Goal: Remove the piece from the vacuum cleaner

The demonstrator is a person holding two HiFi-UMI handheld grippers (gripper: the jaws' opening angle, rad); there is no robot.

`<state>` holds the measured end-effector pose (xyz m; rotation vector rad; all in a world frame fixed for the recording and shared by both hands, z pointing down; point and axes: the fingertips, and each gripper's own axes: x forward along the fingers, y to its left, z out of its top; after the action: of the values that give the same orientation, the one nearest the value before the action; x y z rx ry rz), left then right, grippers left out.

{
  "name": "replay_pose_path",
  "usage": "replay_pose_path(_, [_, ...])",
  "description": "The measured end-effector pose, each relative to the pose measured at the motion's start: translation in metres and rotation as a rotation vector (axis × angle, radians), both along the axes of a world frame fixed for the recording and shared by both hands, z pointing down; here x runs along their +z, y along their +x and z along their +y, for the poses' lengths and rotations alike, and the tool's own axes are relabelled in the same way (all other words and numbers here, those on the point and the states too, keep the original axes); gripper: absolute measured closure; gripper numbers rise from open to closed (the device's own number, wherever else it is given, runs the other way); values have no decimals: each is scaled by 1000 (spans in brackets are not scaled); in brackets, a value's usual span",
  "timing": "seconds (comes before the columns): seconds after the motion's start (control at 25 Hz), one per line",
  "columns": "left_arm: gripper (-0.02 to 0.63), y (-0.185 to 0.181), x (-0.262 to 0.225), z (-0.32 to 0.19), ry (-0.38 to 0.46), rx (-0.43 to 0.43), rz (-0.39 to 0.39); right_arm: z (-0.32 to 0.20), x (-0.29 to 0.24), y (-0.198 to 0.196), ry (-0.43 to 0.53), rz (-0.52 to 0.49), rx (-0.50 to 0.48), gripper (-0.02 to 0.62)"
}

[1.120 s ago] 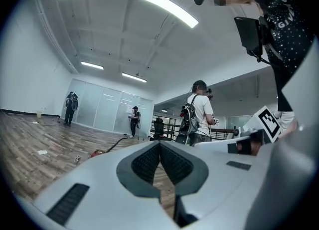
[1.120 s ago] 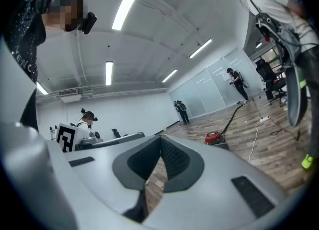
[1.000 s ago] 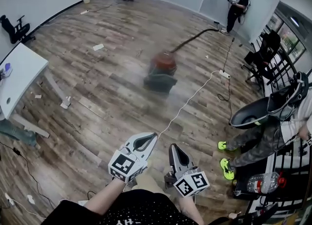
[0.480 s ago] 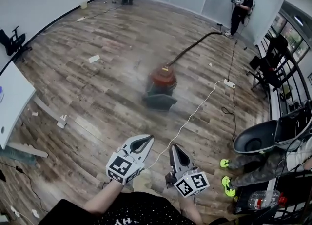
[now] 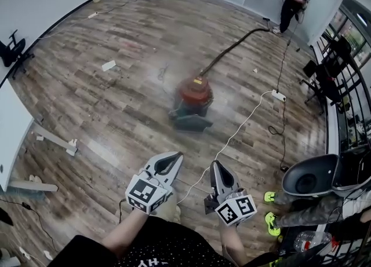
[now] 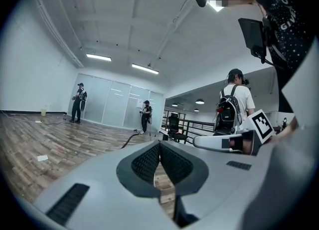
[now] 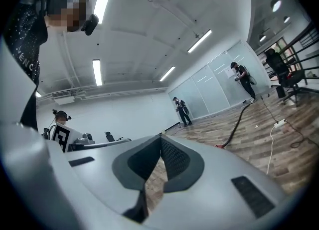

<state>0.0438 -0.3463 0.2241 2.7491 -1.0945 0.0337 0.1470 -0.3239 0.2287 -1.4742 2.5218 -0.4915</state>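
A red and dark vacuum cleaner [image 5: 193,103] stands on the wooden floor in the middle of the head view, well ahead of both grippers. Its dark hose [image 5: 232,46] runs back towards the far right; the hose [image 7: 234,126] also shows in the right gripper view. My left gripper [image 5: 173,157] is held low at centre-left, shut and empty. My right gripper [image 5: 219,165] is beside it, also shut with nothing between its jaws. Both point towards the vacuum from about a body length away. In each gripper view the pads meet at the tips [image 6: 159,142] [image 7: 160,136].
A white cable [image 5: 232,138] runs from between the grippers to a power strip [image 5: 279,95]. A seated person with green shoes [image 5: 271,197] and a dark tub [image 5: 310,180] are at the right. Two people stand at the far wall. Wood scraps [image 5: 55,139] lie at the left.
The view has moved forward: the vacuum cleaner appears nearer and lower in the head view. Both grippers stay shut and side by side.
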Motion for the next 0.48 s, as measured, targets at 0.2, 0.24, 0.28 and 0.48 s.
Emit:
replay_pose_path(0.2, [595,18,14,-63,-11,91,51,-58,14,10,-14,-61,-46,584])
replay_pose_path(0.24, [595,23,14,-75,-13,128,76,-72,16,12,-23,-84,-64,584])
replay_pose_path(0.28, [595,29,14,-88,-12,163,92,-86,19,14,-32,-98,-77,584])
replay_pose_path(0.48, [595,55,27,-153,24,262,30,-164,32,24,-15,9,-104,584])
